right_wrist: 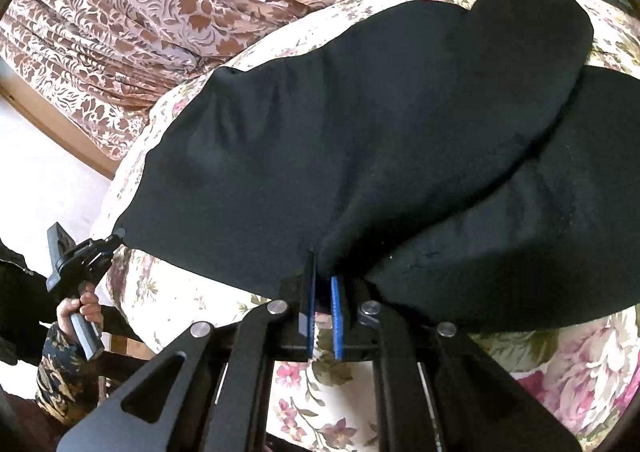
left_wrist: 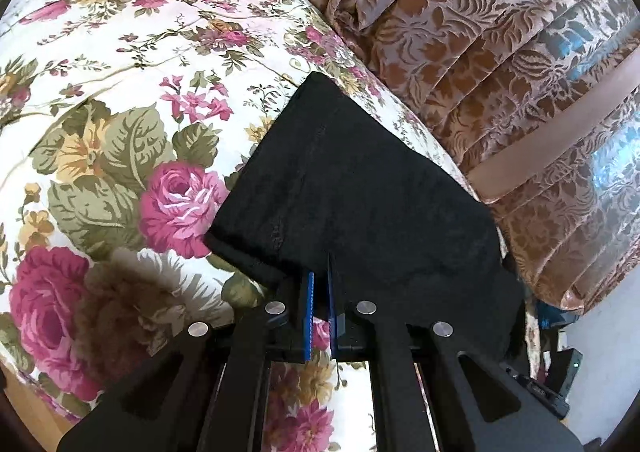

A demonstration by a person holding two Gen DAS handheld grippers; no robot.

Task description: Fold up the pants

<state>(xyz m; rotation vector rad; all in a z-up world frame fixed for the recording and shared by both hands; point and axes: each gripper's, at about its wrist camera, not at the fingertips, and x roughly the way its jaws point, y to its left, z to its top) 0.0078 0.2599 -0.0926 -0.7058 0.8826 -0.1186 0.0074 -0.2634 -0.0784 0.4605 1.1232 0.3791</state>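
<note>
Left gripper (left_wrist: pixel 320 272): fingers pressed together, pinching the near hem of the black pants (left_wrist: pixel 352 188). Cloth runs forward and away from the fingertips, lying on the flowered bedspread (left_wrist: pixel 120 92). The bedspread's big roses sit left of the fingers; the brown patterned curtain (left_wrist: pixel 500 52) hangs beyond and to the right.

Right gripper (right_wrist: pixel 323 272): fingers likewise closed, pinching the near edge of the pants (right_wrist: pixel 360 124). From the right wrist view the cloth spreads wide ahead of the fingertips, with one layer overlapping another to the right of them. Far left of these fingers the other gripper (right_wrist: pixel 114 238) holds a corner of the same edge, with the person's hand (right_wrist: pixel 82 310) on its handle.

Step in hand, as judged: laying a folded edge down onto the bed. To do it well, keep both pinches firm and the edge between them taut and level, lower together, and let go only once the cloth lies flat, so no wrinkle is trapped.

Orientation: long axis appears to run from the left gripper's corner across and rightward past the right fingers, toward the far right of the bed. Which end is the waist I cannot tell.
</note>
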